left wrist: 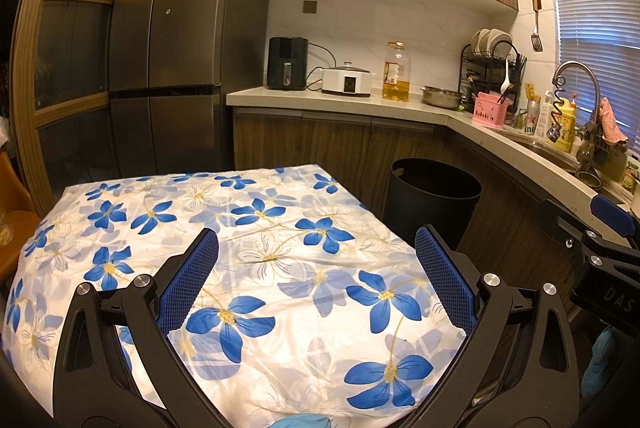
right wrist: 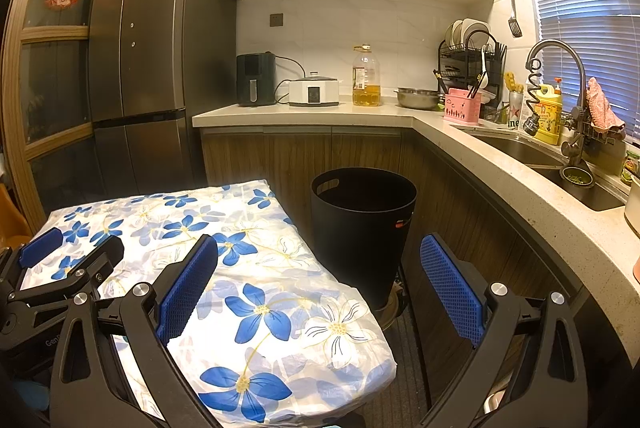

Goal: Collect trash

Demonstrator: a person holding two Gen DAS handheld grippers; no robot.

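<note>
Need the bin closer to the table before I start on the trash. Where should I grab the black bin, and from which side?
Grip the black bin at its rim, by the handle cutout on the table-facing wall. Come from above with the right gripper, which is open and nearer: one finger inside, one outside. The bin stands upright, open-topped and too wide to span; its thin wall suits a pinch.

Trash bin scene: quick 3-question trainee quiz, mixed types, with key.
1. True or false: the left tongs are shut on a piece of trash.
2. The black trash bin stands: A) on the counter, B) on the floor between the flowered table and the cabinets, C) under the sink.
3. Fill in: the right tongs are ____ and hold nothing.

Key: 1 false; 2 B; 3 open.
</note>
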